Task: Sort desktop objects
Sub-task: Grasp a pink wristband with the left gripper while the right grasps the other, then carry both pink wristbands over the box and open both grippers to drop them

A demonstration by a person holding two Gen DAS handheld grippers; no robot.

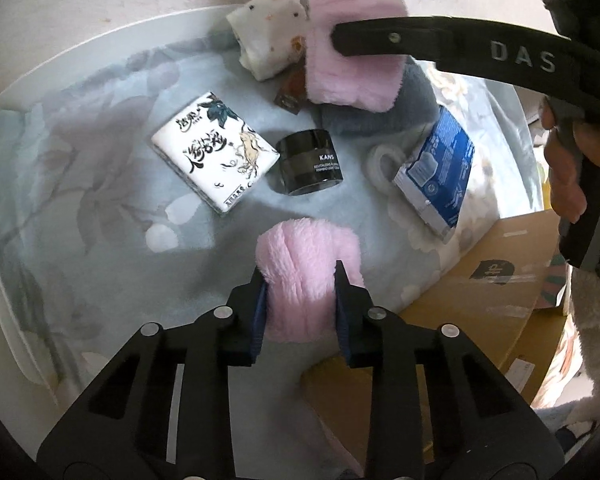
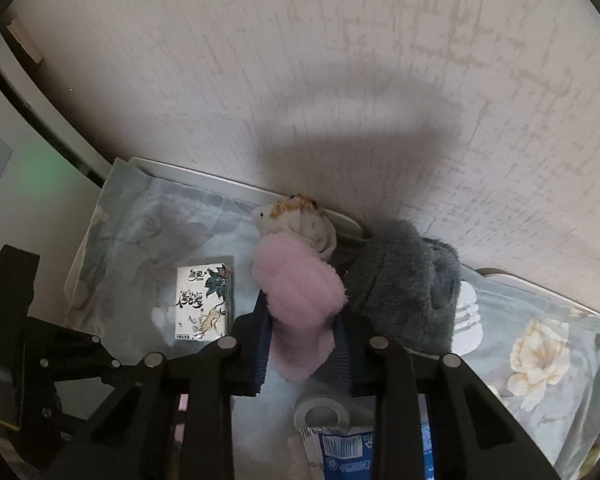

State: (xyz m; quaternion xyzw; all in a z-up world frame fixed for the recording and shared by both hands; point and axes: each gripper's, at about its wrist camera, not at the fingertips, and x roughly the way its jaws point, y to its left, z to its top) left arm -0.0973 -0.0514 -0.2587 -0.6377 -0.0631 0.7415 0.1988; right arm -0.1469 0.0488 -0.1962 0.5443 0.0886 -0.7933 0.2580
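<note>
My left gripper (image 1: 300,300) clamps one pink fluffy slipper (image 1: 310,276) above the floral cloth (image 1: 80,168). My right gripper (image 2: 302,340) clamps the other pink slipper (image 2: 296,296), lifted near the wall. At 12 o'clock from the left slipper stands a black jar (image 1: 309,160); at 10 a white box (image 1: 214,152); at 2 a blue pouch (image 1: 436,168). The plush may slip from either grip, and a slipper lowered carelessly could knock the jar.

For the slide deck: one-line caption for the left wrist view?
Left gripper clamps a pink plush roll above the floral cloth, black KANS jar and tissue pack beyond.
</note>
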